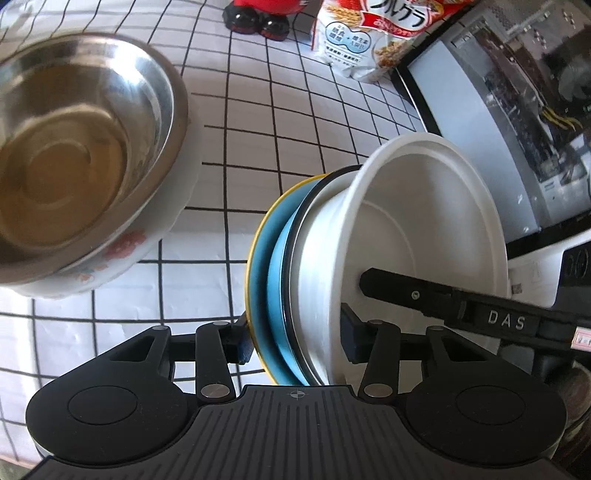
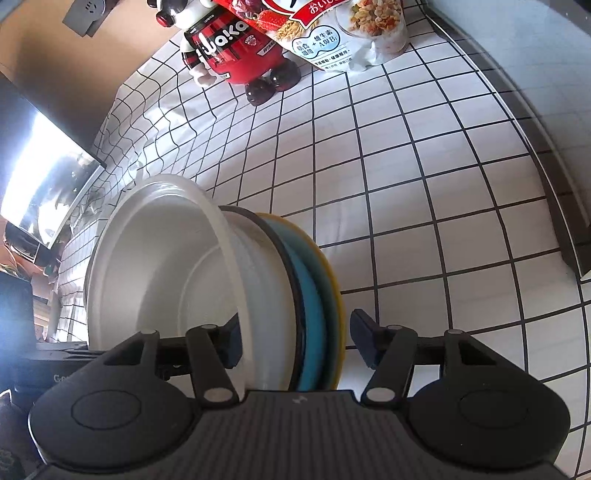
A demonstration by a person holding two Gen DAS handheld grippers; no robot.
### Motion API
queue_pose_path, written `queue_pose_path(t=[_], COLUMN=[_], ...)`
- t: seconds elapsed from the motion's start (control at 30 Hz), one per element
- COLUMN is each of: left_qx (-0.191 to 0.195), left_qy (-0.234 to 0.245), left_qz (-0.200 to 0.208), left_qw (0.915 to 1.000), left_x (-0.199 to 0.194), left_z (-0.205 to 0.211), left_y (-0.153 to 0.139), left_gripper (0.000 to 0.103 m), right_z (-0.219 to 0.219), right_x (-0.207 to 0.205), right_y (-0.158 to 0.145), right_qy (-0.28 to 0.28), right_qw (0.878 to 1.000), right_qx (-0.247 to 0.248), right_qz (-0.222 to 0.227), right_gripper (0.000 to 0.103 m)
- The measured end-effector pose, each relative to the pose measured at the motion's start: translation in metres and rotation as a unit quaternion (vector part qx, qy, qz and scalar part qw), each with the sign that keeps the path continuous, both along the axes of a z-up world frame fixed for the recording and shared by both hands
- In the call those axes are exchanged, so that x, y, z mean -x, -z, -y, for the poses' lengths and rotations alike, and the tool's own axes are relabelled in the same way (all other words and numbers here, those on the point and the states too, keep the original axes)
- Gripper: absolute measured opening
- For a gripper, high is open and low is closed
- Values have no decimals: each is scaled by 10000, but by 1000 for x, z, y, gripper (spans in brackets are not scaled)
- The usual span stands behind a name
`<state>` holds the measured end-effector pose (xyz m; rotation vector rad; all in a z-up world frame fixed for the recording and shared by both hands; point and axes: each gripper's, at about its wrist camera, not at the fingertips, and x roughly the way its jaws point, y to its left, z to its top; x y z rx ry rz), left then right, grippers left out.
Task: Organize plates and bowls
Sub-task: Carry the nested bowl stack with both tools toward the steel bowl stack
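Note:
A stack of a white bowl [image 1: 406,229], a black-rimmed dish and a blue plate with a yellow rim [image 1: 262,258] is held on edge above the checked tablecloth. My left gripper [image 1: 295,339] is shut on this stack from one side. My right gripper [image 2: 299,343] straddles the same stack [image 2: 192,266] from the other side, with its right finger [image 2: 364,339] a little off the yellow rim. The right gripper's finger [image 1: 424,295] shows inside the white bowl in the left wrist view. A steel bowl [image 1: 74,147] sits in a flowered white dish [image 1: 147,243] at the left.
A red and black figurine [image 2: 236,48] and a cereal bag [image 2: 343,33] stand at the back of the table. A dark appliance with a glass door [image 1: 517,129] is at the right. The tablecloth [image 2: 424,184] spreads around.

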<state>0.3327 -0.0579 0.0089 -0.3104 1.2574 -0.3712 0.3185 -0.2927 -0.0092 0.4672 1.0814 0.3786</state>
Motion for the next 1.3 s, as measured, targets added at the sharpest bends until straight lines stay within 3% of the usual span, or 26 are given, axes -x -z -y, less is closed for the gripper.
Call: queue_pose_path(t=[0.87,1.3], left_qx=[-192,74], left_qy=[-17,12], left_qz=[-31,266], left_qw=[9998,9996], left_x=[1,-5], left_z=[8,9], left_y=[-7,-45], left_gripper=[49,49], right_z=[-2,-2], right_x=[6,-2], right_y=[-4,-57], right_qy=[79,63], right_qw=[9997,9993], right_qx=[57,333], right_qz=[-205,134], right_gripper=[52,52])
